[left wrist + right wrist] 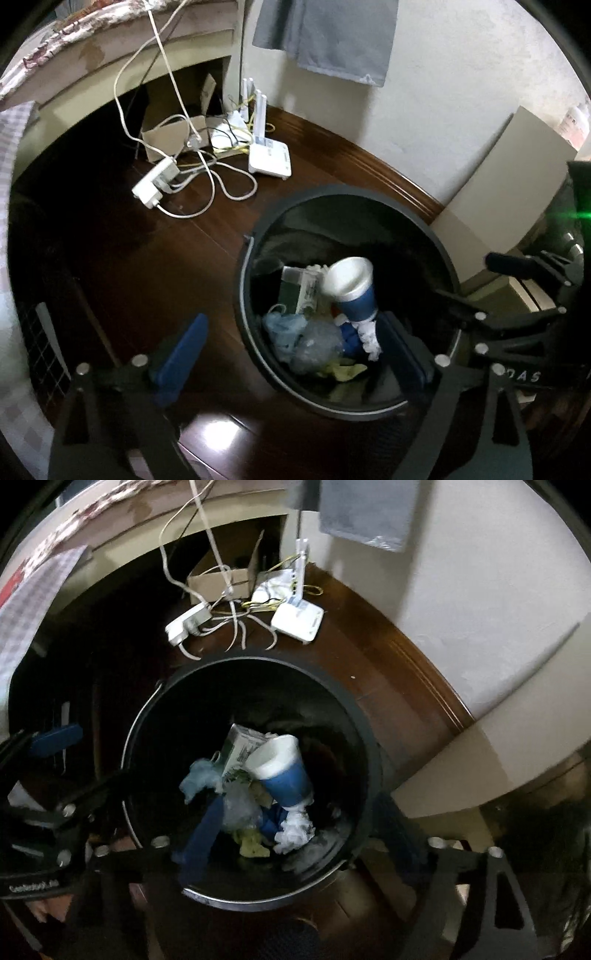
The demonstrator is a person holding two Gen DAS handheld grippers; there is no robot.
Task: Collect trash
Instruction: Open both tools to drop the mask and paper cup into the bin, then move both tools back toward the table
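My left gripper (295, 354) is spread wide, nothing btwn the blue fingers (181, 354); one finger hangs over bare floor at 7 o'clock in the left wrist view, the other over the bin's inside at 5 o'clock. My right gripper (295, 834) is wide apart too, empty; in the right wrist view its left finger (201, 834) hangs inside the bin at 7 o'clock, the right one is dark and blurred just outside the rim at 4 o'clock. No earlier frame, so no more on the jaws.

Right under both: the black round bin (362, 716), standing on the dark wood floor (140, 258). Trash is in its bottom: a blue-and-white paper cup (282, 771) lying tilted, mouth toward 10 o'clock, resting on a small carton (242, 746). At the cup's base, a crumpled white tissue (293, 830). Left of the cup, a pale blue plastic bag (199, 779) and a clear wrapper (240, 805); a yellowish scrap (253, 847) at 6 o'clock of the pile.

Further out, at 12 o'clock beyond the bin: a white power strip (186, 624) w/ tangled cables, a white router (297, 620) w/ upright antennas, and a cardboard box (221, 579) behind them. A grey cloth (325, 37) hangs on the wall (480, 590) at 1 o'clock.
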